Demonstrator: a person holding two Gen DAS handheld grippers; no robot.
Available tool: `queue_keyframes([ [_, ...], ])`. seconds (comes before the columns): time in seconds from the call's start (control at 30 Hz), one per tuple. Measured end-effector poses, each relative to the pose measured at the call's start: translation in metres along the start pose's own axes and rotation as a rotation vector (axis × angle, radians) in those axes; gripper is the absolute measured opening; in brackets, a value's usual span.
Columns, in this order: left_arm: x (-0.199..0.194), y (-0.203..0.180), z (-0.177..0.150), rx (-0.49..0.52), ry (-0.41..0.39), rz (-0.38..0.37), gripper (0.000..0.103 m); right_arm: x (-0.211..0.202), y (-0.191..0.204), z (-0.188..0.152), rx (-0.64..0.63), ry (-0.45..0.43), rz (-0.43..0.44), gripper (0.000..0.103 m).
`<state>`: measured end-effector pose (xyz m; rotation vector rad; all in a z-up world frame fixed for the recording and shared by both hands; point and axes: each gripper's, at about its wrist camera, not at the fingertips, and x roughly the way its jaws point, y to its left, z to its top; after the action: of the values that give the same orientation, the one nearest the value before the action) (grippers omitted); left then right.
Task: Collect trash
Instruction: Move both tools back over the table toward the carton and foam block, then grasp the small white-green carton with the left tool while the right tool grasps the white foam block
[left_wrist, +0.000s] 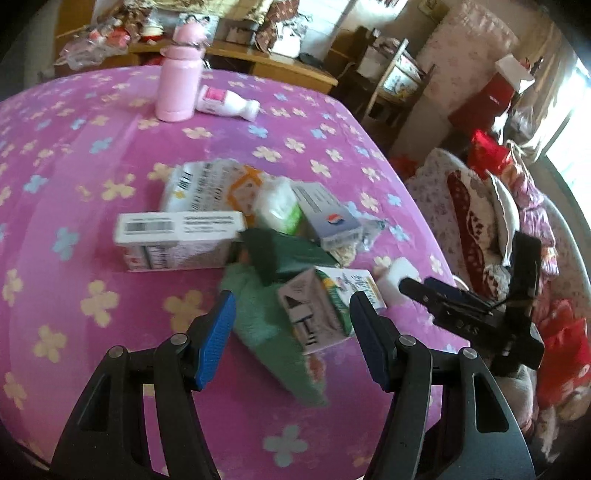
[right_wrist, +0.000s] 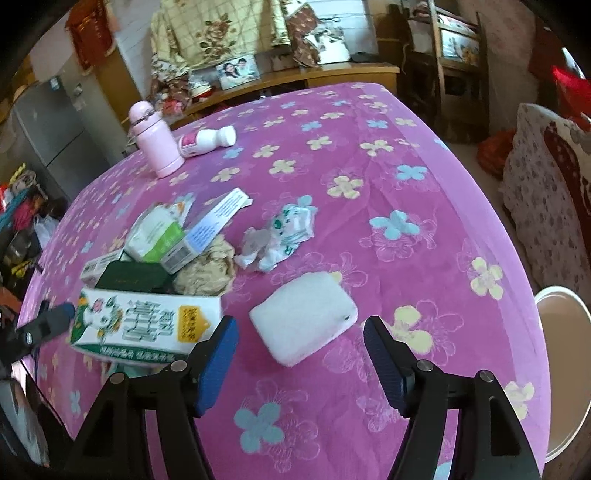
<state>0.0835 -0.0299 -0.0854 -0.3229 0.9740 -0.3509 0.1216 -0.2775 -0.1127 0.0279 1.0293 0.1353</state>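
- Right now your left gripper (left_wrist: 291, 325) hangs above the near end of the trash heap with its jaws apart and nothing pressed between the pads; the green-and-white milk carton (left_wrist: 317, 310) lies just ahead of them, which looks like the reason you are there.
- Your right gripper (right_wrist: 301, 354) is likewise spread and empty, lined up on the white foam block (right_wrist: 304, 317), which sits apart from the heap on the pink flowered tablecloth (right_wrist: 424, 258). That spread looks wide enough for the block's shorter side.
- The rest of the trash is bunched towards the middle of the table: a long white box (left_wrist: 181, 240), a blue-grey carton (left_wrist: 328, 218), a dark green box (right_wrist: 133, 277), a crumpled wrapper (right_wrist: 284, 232) and a brownish wad of paper (right_wrist: 207, 269). Being heaped, they overlap, so take the outer pieces first.
- The pink flask (left_wrist: 179, 77) stands upright at the far side with a small white bottle (left_wrist: 229, 103) lying beside it; the flask is probably no trash.
- A white bin (right_wrist: 565, 332) shows past the table's edge beside your right gripper, likely where things go.
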Motion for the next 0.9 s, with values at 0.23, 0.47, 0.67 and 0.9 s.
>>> queue_keyframes([
  [0.23,0.025,-0.011,0.003,-0.010,0.040,-0.010,0.063,0.024,-0.007,0.007,0.030,0.026,0.009,0.068],
  [0.47,0.028,-0.019,0.004,0.008,0.026,-0.009,0.059,0.030,-0.006,0.004,0.015,0.004,0.071,0.047],
  [0.67,0.020,-0.019,0.005,0.001,0.006,-0.047,0.041,0.010,-0.009,-0.001,-0.019,-0.034,0.059,0.040],
  [0.9,-0.002,-0.022,0.005,0.008,-0.022,-0.068,0.039,-0.022,-0.019,-0.005,-0.024,-0.081,0.059,0.040],
])
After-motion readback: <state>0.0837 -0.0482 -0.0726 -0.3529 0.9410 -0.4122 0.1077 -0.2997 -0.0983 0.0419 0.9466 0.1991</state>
